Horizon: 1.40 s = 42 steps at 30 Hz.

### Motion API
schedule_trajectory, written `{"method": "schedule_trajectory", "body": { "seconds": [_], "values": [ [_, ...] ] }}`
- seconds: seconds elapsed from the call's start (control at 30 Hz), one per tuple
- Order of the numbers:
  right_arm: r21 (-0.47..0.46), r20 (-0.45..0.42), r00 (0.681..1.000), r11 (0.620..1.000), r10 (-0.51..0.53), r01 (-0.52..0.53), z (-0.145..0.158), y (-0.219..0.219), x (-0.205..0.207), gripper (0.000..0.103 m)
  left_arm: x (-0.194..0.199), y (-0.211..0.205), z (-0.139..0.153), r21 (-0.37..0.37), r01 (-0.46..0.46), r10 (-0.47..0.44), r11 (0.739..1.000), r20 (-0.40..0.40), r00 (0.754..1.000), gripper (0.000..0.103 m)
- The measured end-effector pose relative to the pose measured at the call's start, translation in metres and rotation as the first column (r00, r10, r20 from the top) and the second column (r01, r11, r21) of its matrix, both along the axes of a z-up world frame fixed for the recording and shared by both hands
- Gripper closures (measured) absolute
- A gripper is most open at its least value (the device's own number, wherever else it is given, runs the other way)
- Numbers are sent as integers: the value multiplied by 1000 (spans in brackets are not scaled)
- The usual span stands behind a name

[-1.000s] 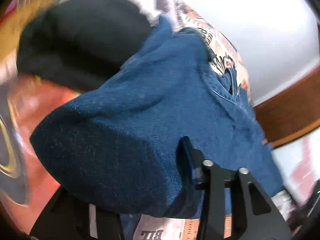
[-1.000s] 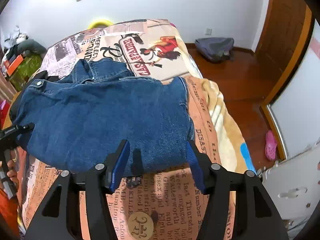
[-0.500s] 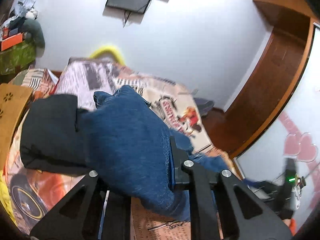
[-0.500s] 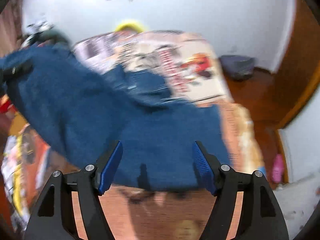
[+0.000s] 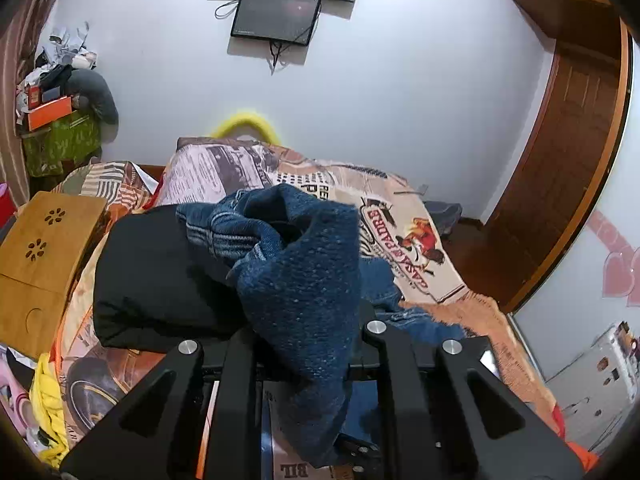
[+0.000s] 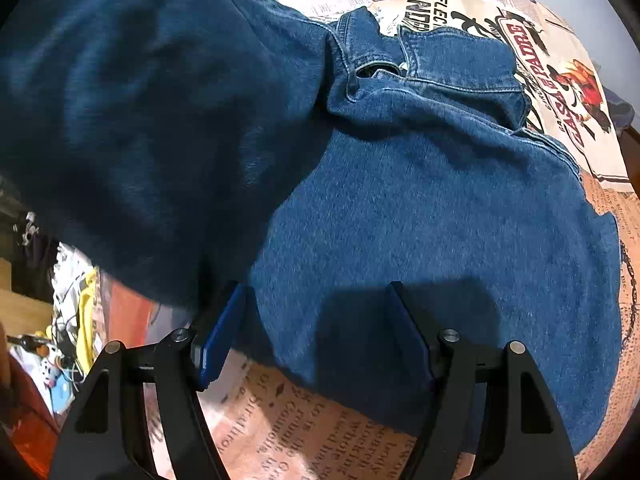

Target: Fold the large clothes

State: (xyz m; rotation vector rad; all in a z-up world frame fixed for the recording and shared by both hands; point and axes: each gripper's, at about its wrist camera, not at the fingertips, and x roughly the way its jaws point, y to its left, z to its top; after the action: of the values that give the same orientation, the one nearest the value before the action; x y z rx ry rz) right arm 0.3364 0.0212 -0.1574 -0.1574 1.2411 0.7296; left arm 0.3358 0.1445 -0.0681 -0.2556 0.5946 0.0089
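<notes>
— Jeans [image 6: 420,208] on the bed [image 6: 320,432], which step?
— Mid-fold: the left gripper [image 5: 304,332] fingers pinch a lifted denim end; the right gripper [image 6: 316,320] hovers, fingers apart, holding nothing.
— Next?
— Probably lay that end across, edges aligned.

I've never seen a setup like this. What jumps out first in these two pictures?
The blue jeans dominate: they sprawl across the newspaper-print bedspread in the right view, with the right hand-held gripper open over their near edge. In the left view, a bunch of that denim is pinched in the left hand-held gripper and lifted above a black garment. A dark screen hangs on the white wall behind.
</notes>
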Motion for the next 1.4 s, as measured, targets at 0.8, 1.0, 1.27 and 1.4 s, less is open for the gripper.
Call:
{"method": "schedule_trajectory", "body": {
  "seconds": [0.8,1.0,1.27,1.4],
  "values": [
    [-85,230,888,901,-398,426,34,-227,-27,35,39,-221,-109,-11,530,-499,848,-351,792,87],
    [-43,275,882,912,-382,409,50,-224,-35,35,19,-214,-95,-36,573,-550,819,-334,765,58],
    [46,335,880,939,-336,341,81,-196,-39,35,-6,-171,-53,158,484,-440,861,-248,863,42],
    [79,358,885,954,-297,288,89,-171,-36,35,-4,-134,-46,229,394,-347,890,-219,912,30]
  ]
}}
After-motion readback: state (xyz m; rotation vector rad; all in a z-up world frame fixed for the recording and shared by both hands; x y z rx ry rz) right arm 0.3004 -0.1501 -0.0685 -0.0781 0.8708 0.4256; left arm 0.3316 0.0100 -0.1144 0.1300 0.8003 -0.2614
